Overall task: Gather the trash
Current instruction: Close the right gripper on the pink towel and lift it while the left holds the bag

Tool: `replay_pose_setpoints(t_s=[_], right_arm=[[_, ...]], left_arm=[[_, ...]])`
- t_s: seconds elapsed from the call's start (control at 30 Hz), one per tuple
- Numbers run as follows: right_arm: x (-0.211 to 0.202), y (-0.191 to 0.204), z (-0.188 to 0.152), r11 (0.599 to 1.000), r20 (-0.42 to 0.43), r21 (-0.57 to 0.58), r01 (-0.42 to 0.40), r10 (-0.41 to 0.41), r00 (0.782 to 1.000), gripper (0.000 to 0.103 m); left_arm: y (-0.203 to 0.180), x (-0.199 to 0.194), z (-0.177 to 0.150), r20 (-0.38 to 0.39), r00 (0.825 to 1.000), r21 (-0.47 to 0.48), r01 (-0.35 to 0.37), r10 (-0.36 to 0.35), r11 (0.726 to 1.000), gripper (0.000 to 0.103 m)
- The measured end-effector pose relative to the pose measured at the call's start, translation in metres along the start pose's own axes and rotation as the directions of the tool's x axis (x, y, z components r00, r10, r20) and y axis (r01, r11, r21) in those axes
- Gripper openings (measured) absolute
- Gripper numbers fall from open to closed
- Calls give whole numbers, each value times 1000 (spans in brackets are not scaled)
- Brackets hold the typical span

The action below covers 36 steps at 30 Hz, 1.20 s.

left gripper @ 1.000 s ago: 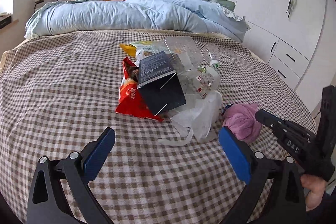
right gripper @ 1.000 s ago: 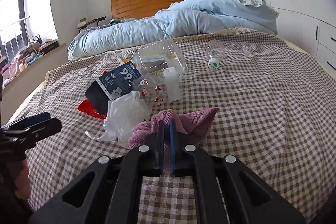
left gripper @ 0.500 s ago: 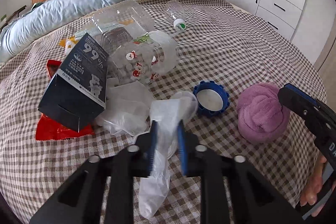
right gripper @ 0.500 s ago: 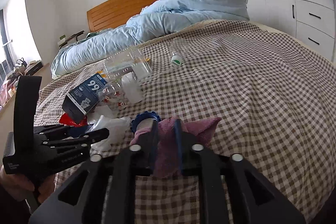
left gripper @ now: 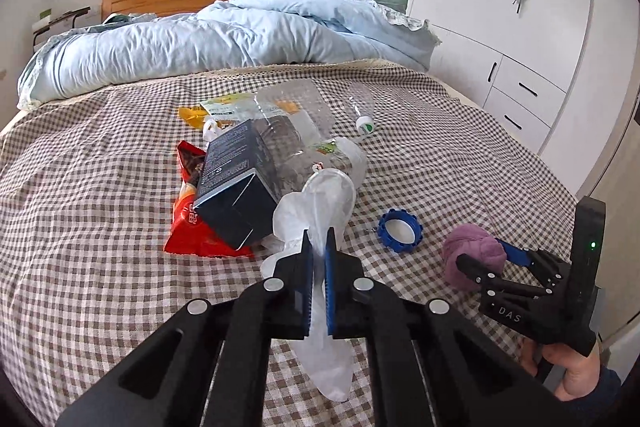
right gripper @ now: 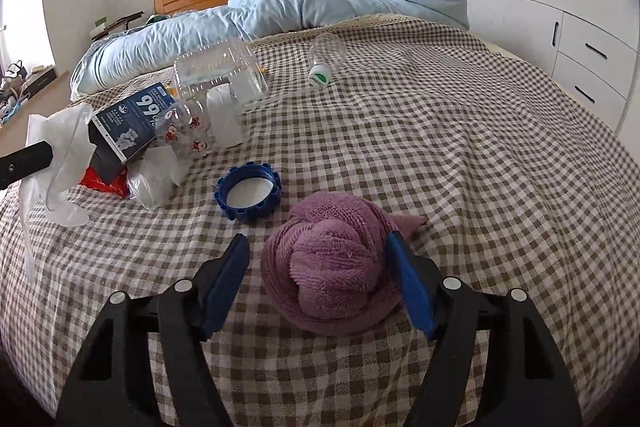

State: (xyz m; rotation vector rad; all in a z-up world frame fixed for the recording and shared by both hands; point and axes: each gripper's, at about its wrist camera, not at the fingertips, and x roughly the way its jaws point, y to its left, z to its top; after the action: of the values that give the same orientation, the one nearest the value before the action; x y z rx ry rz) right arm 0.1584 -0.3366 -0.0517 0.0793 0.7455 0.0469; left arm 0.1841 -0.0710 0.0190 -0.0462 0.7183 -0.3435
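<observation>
My left hand-held gripper [left gripper: 316, 247] is clenched on the white plastic bag [left gripper: 316, 203], lifted beside the trash pile in the middle of the bed [left gripper: 100, 227]. My right hand-held gripper [right gripper: 320, 267] is released around the purple towel [right gripper: 336, 267]. I should shake the bag open gently.

a bed with a checked cover [right gripper: 460, 147] carries a purple rolled cloth [right gripper: 332, 279] between the right jaws, a blue lid [right gripper: 248, 193] just beyond, trash pile [left gripper: 248, 187] past the left jaws.
</observation>
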Motion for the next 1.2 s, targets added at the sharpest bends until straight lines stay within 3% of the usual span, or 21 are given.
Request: replay_pose_setpoints(t_s=[0.13, 0.4, 0.57, 0.8, 1.0, 1.2], right_arm=[[-13, -2, -2, 999, 33, 11, -33, 33, 999, 46], [-77, 28, 15, 986, 184, -47, -158, 164, 969, 46], [-117, 28, 20, 987, 239, -57, -152, 161, 958, 46], [-151, 26, 21, 986, 278, -79, -145, 161, 947, 46], [-179, 8, 10, 993, 312, -66, -101, 116, 943, 46], [-216, -46, -16, 999, 337, -1, 38, -35, 941, 46]], left_arm=[[6, -13, 4, 34, 999, -1, -21, 21, 1000, 2], [3, -53, 11, 126, 992, -4, -21, 21, 1000, 2], [-19, -80, 4, 168, 986, 40, -5, -2, 999, 2], [-32, -120, -10, 231, 972, 35, -36, 27, 999, 2], [-49, -139, -17, 248, 969, 51, -23, 10, 998, 2], [-95, -137, -24, 236, 968, 114, 57, -83, 992, 2]])
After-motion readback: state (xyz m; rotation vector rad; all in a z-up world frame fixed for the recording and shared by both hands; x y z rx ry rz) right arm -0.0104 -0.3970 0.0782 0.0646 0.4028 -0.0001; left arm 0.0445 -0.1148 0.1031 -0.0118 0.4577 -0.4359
